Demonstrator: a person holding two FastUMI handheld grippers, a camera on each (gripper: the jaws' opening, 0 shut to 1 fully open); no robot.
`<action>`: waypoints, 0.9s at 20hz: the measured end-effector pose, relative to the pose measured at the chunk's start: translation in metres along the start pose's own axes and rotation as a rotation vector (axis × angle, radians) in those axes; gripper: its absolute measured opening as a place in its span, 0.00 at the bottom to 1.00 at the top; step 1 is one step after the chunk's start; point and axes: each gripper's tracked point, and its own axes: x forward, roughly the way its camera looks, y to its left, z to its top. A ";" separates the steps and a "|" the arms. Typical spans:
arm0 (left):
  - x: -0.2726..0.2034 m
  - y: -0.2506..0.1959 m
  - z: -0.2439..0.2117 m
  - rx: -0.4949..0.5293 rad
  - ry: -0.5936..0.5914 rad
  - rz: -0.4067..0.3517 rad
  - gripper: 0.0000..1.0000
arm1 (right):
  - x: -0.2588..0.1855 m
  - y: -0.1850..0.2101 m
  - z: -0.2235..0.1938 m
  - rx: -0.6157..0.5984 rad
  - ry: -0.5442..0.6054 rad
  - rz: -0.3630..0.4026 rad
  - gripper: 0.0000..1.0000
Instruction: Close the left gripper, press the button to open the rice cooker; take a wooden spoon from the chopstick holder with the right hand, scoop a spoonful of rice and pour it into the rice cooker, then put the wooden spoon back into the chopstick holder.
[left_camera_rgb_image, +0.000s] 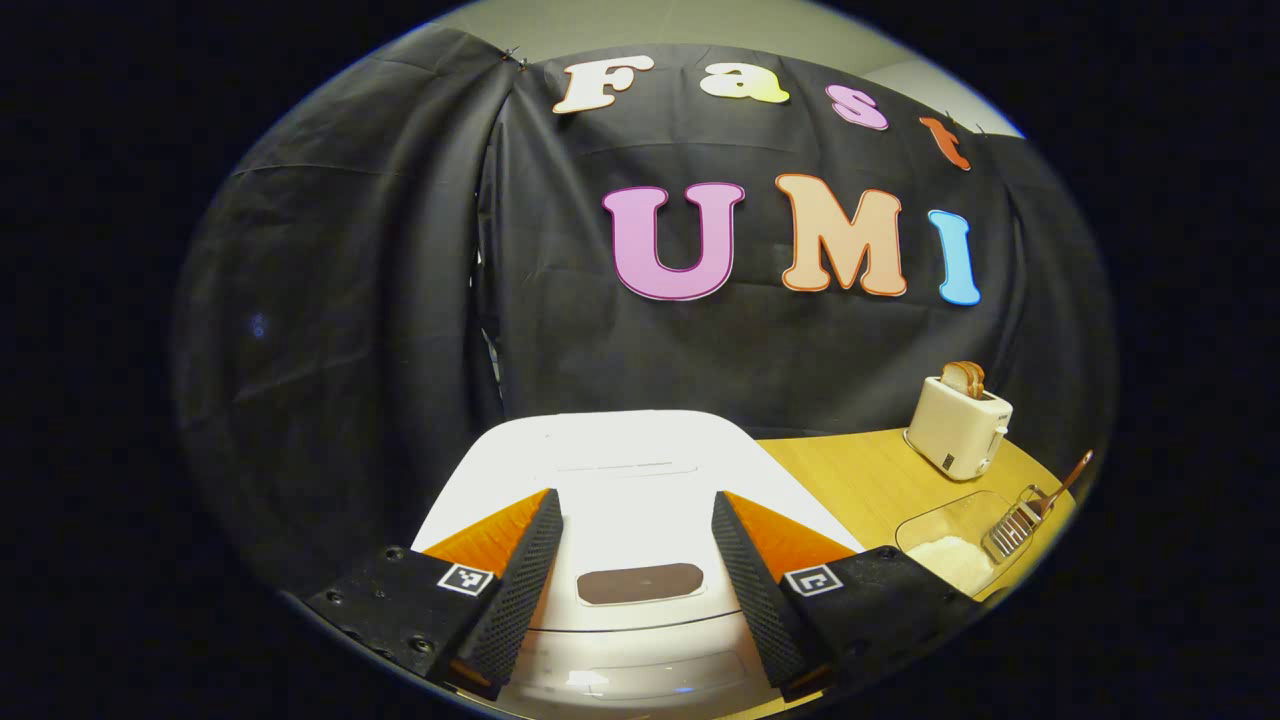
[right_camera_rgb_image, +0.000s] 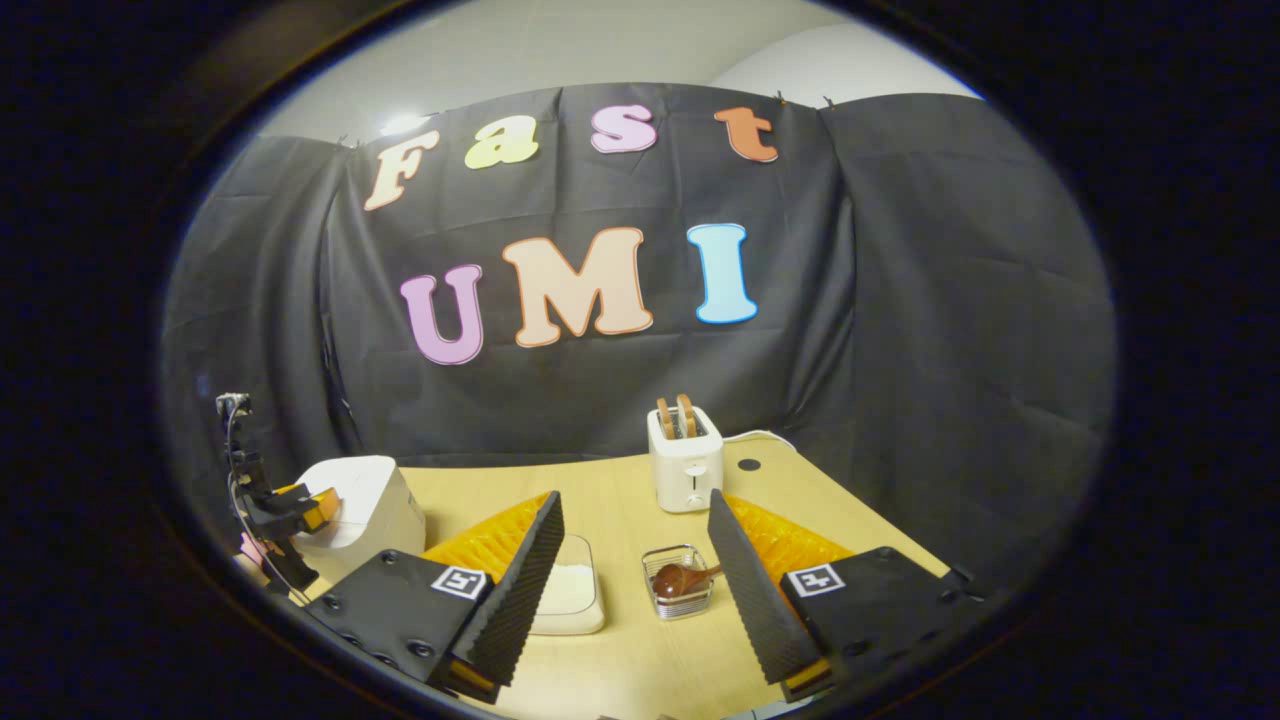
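Note:
The white rice cooker (left_camera_rgb_image: 620, 450) sits just below my left gripper (left_camera_rgb_image: 635, 500), lid down. Its dark oval button (left_camera_rgb_image: 640, 583) lies between the open fingers, which hold nothing. In the right gripper view the same cooker (right_camera_rgb_image: 360, 505) stands at the table's left with the left gripper (right_camera_rgb_image: 295, 508) over it. My right gripper (right_camera_rgb_image: 635, 497) hangs open above the table, empty. Ahead of it stands a wire chopstick holder (right_camera_rgb_image: 680, 600) with the wooden spoon (right_camera_rgb_image: 672, 578) in it, beside a clear container of rice (right_camera_rgb_image: 570, 590). The left gripper view shows the holder (left_camera_rgb_image: 1012, 528), spoon handle (left_camera_rgb_image: 1070, 478) and rice (left_camera_rgb_image: 950, 555) far right.
A white toaster (right_camera_rgb_image: 685, 462) with bread slices stands at the back of the wooden table (right_camera_rgb_image: 600, 490), also seen in the left gripper view as the toaster (left_camera_rgb_image: 958, 425). Black cloth walls close the booth behind and at both sides.

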 end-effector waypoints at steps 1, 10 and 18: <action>0.001 0.000 0.002 0.011 0.001 -0.005 0.89 | 0.000 0.001 0.001 -0.003 -0.006 0.002 0.91; -0.025 -0.004 0.045 0.018 -0.029 -0.012 0.87 | -0.002 0.014 0.018 -0.026 -0.062 0.023 0.91; -0.076 -0.044 0.089 -0.010 -0.053 -0.065 0.89 | 0.001 0.024 0.030 -0.026 -0.099 0.045 0.91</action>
